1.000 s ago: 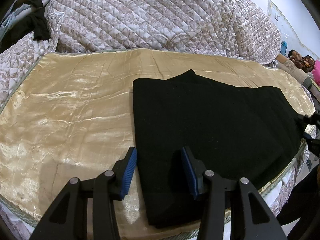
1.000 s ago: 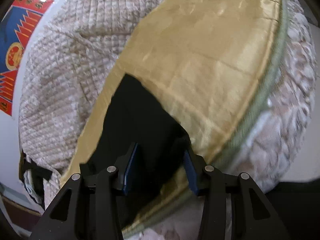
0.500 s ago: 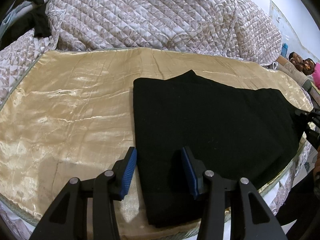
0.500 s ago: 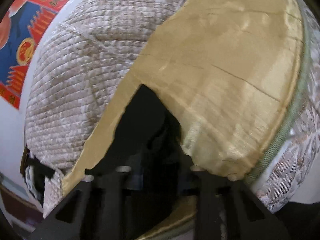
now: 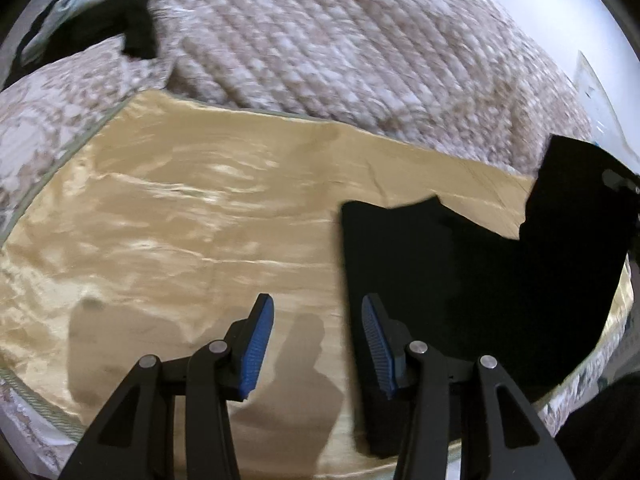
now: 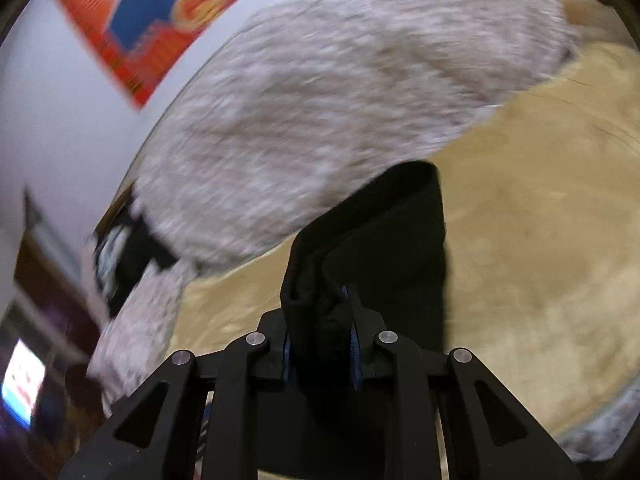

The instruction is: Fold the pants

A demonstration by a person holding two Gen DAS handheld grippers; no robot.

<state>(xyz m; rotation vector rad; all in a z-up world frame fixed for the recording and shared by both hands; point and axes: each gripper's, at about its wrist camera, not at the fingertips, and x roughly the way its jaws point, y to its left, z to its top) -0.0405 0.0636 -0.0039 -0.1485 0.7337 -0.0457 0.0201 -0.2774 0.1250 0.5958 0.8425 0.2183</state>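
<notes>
Right gripper (image 6: 320, 344): jaws had just been closing and stood clamped on a bunched fold of the black pants (image 6: 384, 240); cloth filled the gap between the blue pads and rose above them in a thick ridge. In the left wrist view this same end of the pants (image 5: 460, 280) stood lifted off the bed at far right, hanging as a dark flap in front of the quilt, with part of the right gripper (image 5: 620, 184) showing at its edge.

Left gripper (image 5: 316, 344): jaws apart, nothing between the pads. It hung over the gold satin cover (image 5: 180, 220), just beside the left edge of the pants; its right finger overlapped the black cloth in the picture, contact could not be told.

The rest of the pants lay flat on the right part of the gold cover, near the front edge of the bed. Behind the cover lay a heaped quilt (image 5: 340, 48) in beige and white. Dark clothing (image 5: 132, 28) sat on the quilt at upper left. A red and blue poster (image 6: 160, 8) hung on the white wall. Both views were motion-blurred.
</notes>
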